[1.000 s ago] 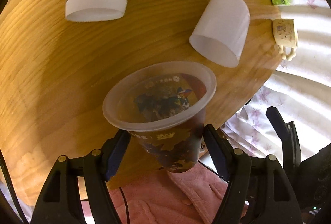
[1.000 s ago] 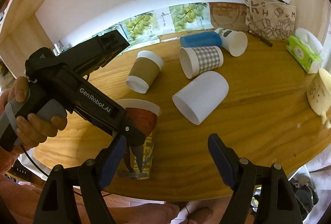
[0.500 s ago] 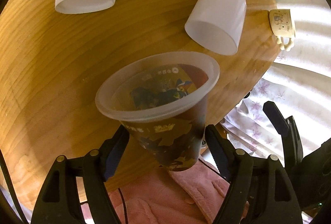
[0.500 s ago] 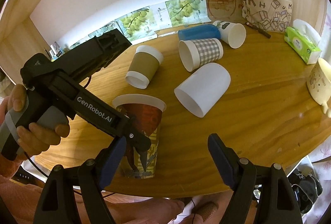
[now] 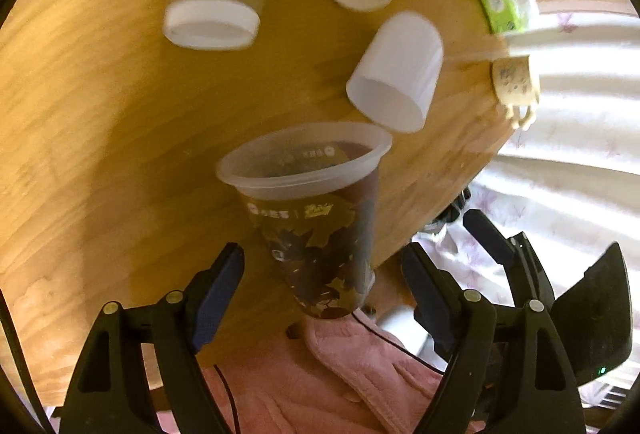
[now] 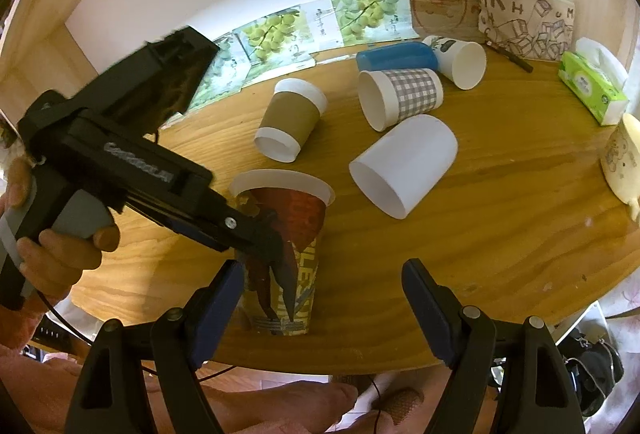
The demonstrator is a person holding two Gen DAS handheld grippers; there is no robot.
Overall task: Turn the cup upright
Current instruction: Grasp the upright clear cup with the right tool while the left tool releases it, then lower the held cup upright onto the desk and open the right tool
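A printed plastic cup (image 5: pixel 316 226) stands upright, mouth up, near the front edge of the round wooden table (image 5: pixel 88 121). It also shows in the right wrist view (image 6: pixel 284 254). My left gripper (image 5: pixel 324 290) is open, its fingers apart on either side of the cup's lower part and clear of it. The left gripper's body (image 6: pixel 132 169) reaches in from the left in the right wrist view. My right gripper (image 6: pixel 324 298) is open and empty, low at the table's front edge, just right of the cup.
Several cups lie on their sides behind it: a brown-sleeved one (image 6: pixel 290 123), a plain white one (image 6: pixel 404 163), a checked one (image 6: pixel 400 97) and another white one (image 6: pixel 460 59). A blue case (image 6: pixel 392 55), a tissue pack (image 6: pixel 592 91) and a cream mug (image 6: pixel 624 161) sit further back and right.
My left gripper has opened and let go of the printed cup, then drawn back a little. The cup now stands on the table. The right gripper has hardly moved.
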